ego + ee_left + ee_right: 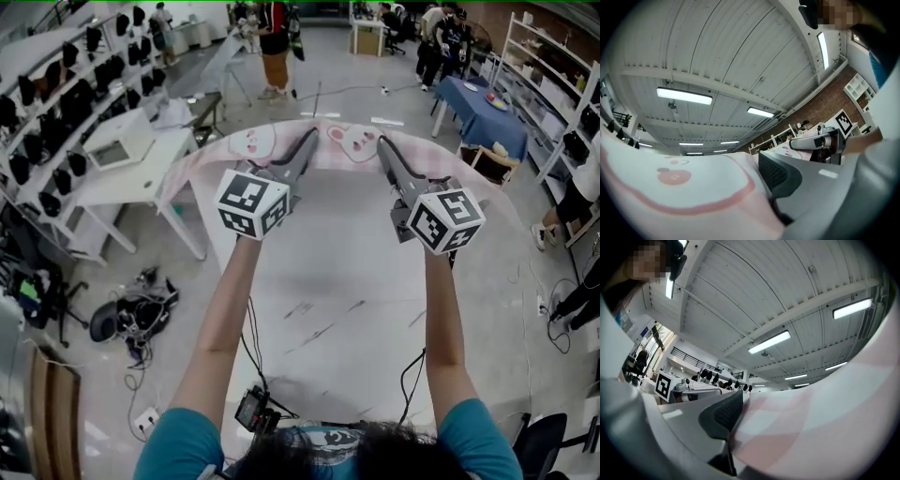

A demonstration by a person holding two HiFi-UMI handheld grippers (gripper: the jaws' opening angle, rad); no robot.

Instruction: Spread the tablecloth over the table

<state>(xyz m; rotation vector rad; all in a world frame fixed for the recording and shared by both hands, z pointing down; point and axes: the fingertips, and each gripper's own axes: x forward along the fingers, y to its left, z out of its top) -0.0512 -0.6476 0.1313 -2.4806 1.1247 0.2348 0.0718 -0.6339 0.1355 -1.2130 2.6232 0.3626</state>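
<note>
The tablecloth [328,272] is white with a pink border and pink bear faces [354,141] along its far edge. It stretches from that edge back toward me and hides the table beneath it. My left gripper [307,141] is shut on the far edge, left of centre. My right gripper [382,146] is shut on the same edge, a little to the right. In the left gripper view the cloth [684,192] fills the lower left against the grey jaw, and the ceiling shows above. The right gripper view has the cloth [825,427] pressed beside its jaw.
A white desk [131,178] stands close on the left, below racks of dark gear [56,103]. On the floor at lower left lie a chair base and cables [131,319]. A blue-covered table [483,112] and shelves stand at the right. People stand at the back [275,47].
</note>
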